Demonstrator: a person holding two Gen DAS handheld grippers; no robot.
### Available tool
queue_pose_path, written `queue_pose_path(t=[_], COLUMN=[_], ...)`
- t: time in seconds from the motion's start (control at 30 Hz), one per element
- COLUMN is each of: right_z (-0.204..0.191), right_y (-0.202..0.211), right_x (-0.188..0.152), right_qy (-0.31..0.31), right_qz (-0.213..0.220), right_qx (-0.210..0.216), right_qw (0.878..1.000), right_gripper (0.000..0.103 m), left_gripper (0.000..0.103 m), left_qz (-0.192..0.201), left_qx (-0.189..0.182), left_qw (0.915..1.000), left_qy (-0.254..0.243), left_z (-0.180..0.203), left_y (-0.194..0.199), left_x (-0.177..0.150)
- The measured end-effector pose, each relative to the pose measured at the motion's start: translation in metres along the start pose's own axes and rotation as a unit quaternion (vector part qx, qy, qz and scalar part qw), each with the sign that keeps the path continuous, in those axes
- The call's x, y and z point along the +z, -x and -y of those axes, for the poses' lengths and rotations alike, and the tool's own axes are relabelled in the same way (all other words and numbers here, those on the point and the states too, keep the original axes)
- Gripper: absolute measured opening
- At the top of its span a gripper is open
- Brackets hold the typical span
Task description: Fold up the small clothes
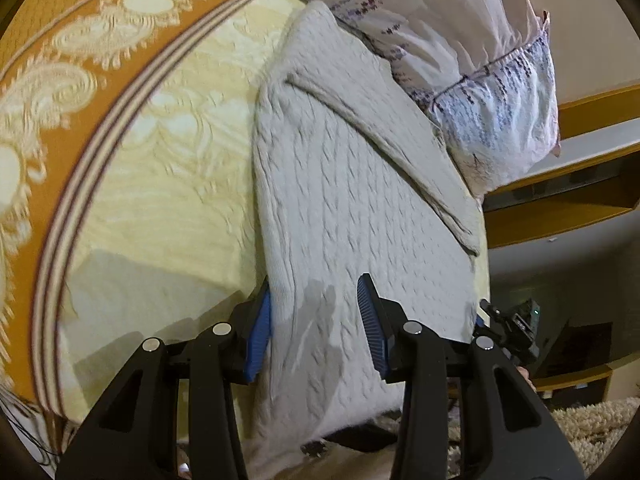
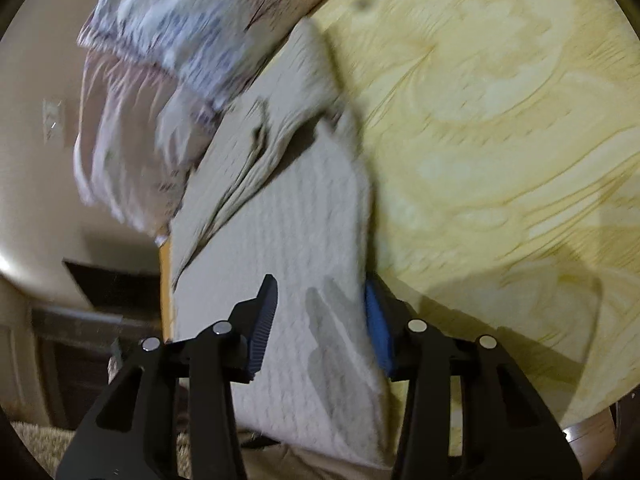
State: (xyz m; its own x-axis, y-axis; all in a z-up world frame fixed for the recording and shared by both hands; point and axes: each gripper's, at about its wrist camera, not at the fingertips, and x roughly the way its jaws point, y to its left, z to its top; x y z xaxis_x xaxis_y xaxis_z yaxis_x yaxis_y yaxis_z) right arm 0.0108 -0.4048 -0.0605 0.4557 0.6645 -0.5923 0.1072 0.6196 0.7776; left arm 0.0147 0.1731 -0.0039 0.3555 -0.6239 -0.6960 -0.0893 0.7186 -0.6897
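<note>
No readable text, labels, brands or numbers in either view. The dark purple marks on the pale pink printed fabric (image 1: 420,40) at the far side look like rows of print, too small and blurred to read. The device (image 1: 520,328) at near right shows only a green light.

A home: patterned bedspread (image 1: 160,152), pillow (image 1: 480,80), shag carpet (image 1: 592,424) (beige).
</note>
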Motion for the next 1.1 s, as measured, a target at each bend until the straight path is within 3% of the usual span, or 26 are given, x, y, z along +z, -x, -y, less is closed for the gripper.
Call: queue_pose_path(t=[0.23,0.43,0.5,0.6,0.63,0.67,0.7,0.77,1.1], right_z=[0.004,0.008,0.005,0.003,0.001,-0.001,-0.004,-0.016,-0.054], right_y=[-0.007,-0.006,-0.011,-0.015,-0.016,-0.016,-0.015,-0.009,0.031], right_x=[-0.029,-0.05,-0.059,-0.064,-0.064,-0.065,-0.065,-0.06,-0.016], right_qy=[0.001,-0.002,0.006,0.011,0.018,0.026,0.037,0.062,0.136], right_qz=[-0.095,-0.161,-0.192,-0.206,-0.209,-0.211,-0.209,-0.19,-0.038], right_qx=[0.052,0.065,0.06,0.056,0.049,0.045,0.043,0.048,0.043], right_qw=[0.994,0.985,0.979,0.977,0.977,0.976,0.976,0.979,0.989], right_gripper=[0.042,0.037,0.033,0.025,0.017,0.009,0.008,0.007,0.007], left_gripper=[0.042,0.042,0.041,0.039,0.037,0.028,0.018,0.012,0.007], left_qz=[-0.057,-0.105,-0.114,-0.123,-0.126,-0.129,-0.132,-0.126,-0.039], left_qx=[-0.046,-0.042,-0.036,-0.025,-0.02,-0.017,-0.019,-0.029,-0.056], left_qw=[0.9969,0.9933,0.9927,0.992,0.9919,0.9914,0.9911,0.9915,0.9971], left_qy=[0.03,0.021,0.017,0.012,0.007,0.003,0.0,-0.008,-0.035], left_z=[-0.001,0.005,0.008,0.011,0.014,0.016,0.018,0.023,0.034], left_y=[-0.001,0.001,0.0,-0.002,-0.003,-0.003,-0.003,0.001,0.02], left_x=[-0.032,-0.053,-0.055,-0.059,-0.058,-0.058,-0.058,-0.054,-0.012])
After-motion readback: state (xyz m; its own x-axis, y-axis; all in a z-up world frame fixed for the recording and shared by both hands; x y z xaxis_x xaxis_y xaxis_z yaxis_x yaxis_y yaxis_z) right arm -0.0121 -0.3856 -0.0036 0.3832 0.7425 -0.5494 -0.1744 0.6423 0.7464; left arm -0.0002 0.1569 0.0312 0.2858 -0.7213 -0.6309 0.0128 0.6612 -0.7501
